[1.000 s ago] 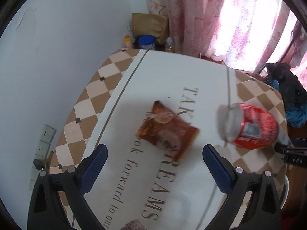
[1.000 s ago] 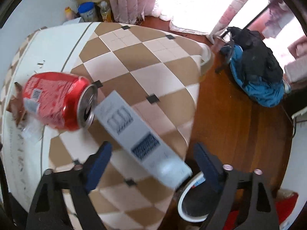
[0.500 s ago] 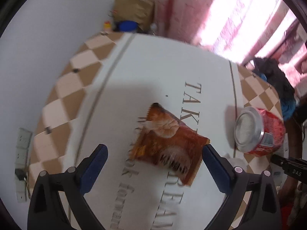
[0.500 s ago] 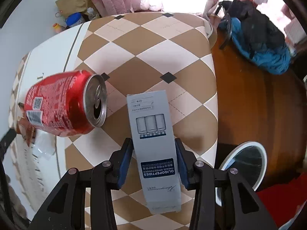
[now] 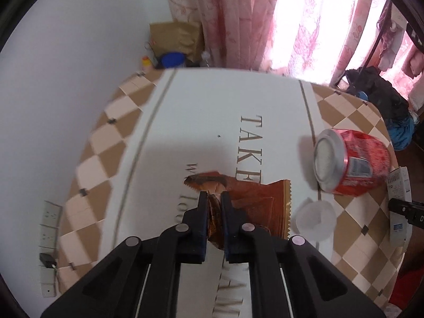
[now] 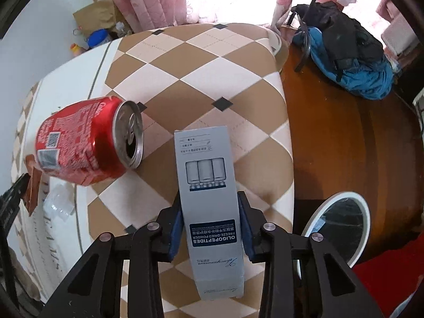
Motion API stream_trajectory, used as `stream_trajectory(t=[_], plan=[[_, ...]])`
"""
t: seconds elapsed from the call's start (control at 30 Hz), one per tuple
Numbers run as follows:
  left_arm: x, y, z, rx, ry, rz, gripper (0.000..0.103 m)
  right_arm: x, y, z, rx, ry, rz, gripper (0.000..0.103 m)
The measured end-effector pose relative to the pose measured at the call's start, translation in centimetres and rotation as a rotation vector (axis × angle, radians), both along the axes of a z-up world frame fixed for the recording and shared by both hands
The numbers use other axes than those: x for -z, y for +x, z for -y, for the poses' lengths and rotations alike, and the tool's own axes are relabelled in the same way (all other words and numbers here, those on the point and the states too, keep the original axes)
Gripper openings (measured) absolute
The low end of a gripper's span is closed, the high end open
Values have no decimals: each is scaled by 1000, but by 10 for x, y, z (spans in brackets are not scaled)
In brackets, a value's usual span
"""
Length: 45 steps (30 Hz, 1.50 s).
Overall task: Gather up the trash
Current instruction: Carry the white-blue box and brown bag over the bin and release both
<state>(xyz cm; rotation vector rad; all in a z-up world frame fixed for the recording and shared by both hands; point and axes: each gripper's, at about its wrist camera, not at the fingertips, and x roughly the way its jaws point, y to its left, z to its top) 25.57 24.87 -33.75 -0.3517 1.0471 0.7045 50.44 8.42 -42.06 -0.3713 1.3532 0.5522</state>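
My left gripper point(image 5: 214, 198) is shut on a brown snack wrapper point(image 5: 254, 201) over the white middle of the tablecloth point(image 5: 201, 122). My right gripper point(image 6: 210, 206) is shut on a grey carton box point(image 6: 206, 175), held above the checked cloth point(image 6: 201, 74). A red soda can point(image 6: 84, 143) lies on its side left of the box; it also shows in the left wrist view point(image 5: 349, 164). A clear plastic cup point(image 5: 315, 221) lies beside the wrapper, also in the right wrist view point(image 6: 58, 204).
A white-rimmed bin point(image 6: 341, 222) stands on the wooden floor by the table's right edge. A blue and black bag point(image 6: 349, 58) lies on the floor beyond. A paper bag point(image 5: 177, 37) and bottles stand in the far corner by pink curtains point(image 5: 238, 13).
My left gripper moved down and shut on the snack wrapper. My right gripper closed on the grey box half a second ago and has lifted it slightly.
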Motion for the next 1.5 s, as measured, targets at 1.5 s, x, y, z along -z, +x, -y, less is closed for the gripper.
stream_trajectory(t=[1.5], plan=[[-10,207,401,598,-374,-23,11,-35,54,439,482,241,-63,39]])
